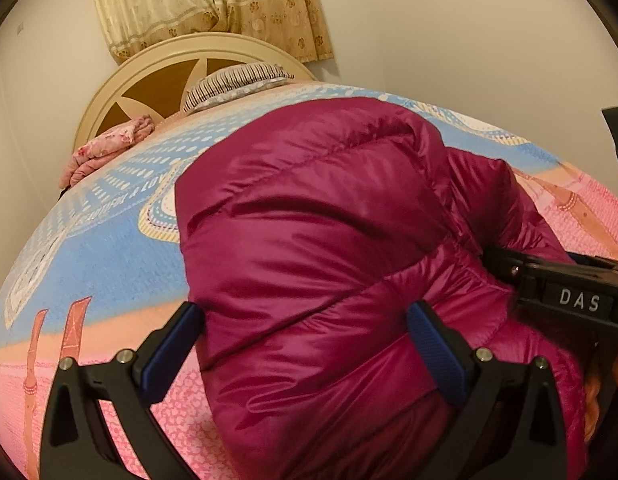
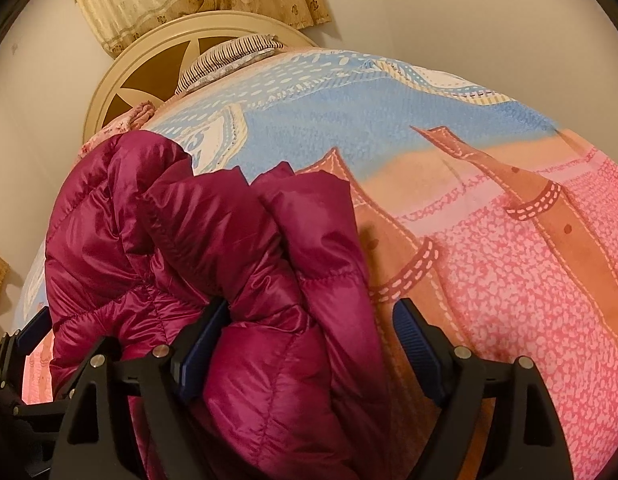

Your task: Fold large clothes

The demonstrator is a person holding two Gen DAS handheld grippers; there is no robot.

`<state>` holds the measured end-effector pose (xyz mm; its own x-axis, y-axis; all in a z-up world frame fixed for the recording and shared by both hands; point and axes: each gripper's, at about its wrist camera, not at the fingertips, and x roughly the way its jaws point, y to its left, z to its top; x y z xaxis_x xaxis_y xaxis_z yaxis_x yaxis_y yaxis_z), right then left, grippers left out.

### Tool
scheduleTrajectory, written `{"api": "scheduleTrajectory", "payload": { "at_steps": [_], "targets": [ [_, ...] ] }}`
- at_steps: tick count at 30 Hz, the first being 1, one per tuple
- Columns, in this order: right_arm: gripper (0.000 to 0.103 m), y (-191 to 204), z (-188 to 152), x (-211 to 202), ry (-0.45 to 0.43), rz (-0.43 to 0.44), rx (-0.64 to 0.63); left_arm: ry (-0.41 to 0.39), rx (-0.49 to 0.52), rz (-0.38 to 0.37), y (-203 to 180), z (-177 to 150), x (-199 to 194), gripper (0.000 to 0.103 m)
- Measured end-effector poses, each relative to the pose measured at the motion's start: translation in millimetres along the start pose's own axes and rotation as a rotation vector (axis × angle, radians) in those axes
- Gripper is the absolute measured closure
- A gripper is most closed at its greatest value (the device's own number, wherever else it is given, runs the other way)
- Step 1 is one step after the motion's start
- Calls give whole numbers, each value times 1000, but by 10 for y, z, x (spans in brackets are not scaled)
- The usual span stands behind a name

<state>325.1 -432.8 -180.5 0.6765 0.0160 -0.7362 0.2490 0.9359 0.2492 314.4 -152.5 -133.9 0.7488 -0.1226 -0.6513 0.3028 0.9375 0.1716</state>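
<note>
The magenta puffer jacket point(image 1: 329, 248) lay bunched on the bed point(image 2: 509, 260), its padding bulging between the spread jaws of the left gripper point(image 1: 309, 344) and of the right gripper point(image 2: 309, 344), with a striped pillow point(image 1: 233, 84) far off by the headboard point(image 1: 121, 92).

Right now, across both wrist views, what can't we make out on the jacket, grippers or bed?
- Puffer jacket: near hem, left wrist view, cut off by the bottom edge.
- Jacket zipper and front: neither view shows them; its own folds cover them.
- Right gripper: open, jacket between the fingers; pad contact hidden by the fabric bulge.
- Left gripper: same, right pad sunk in fabric.
- Pink folded cloth: too small to identify.
- Bed cover: near edge out of frame.
</note>
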Motion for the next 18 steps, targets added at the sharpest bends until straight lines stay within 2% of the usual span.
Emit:
{"api": "scheduleTrajectory", "payload": {
  "at_steps": [18],
  "targets": [
    [19, -28, 17, 46, 9, 0, -3, 5, -2, 0, -31, -42, 55, 0]
  ]
}}
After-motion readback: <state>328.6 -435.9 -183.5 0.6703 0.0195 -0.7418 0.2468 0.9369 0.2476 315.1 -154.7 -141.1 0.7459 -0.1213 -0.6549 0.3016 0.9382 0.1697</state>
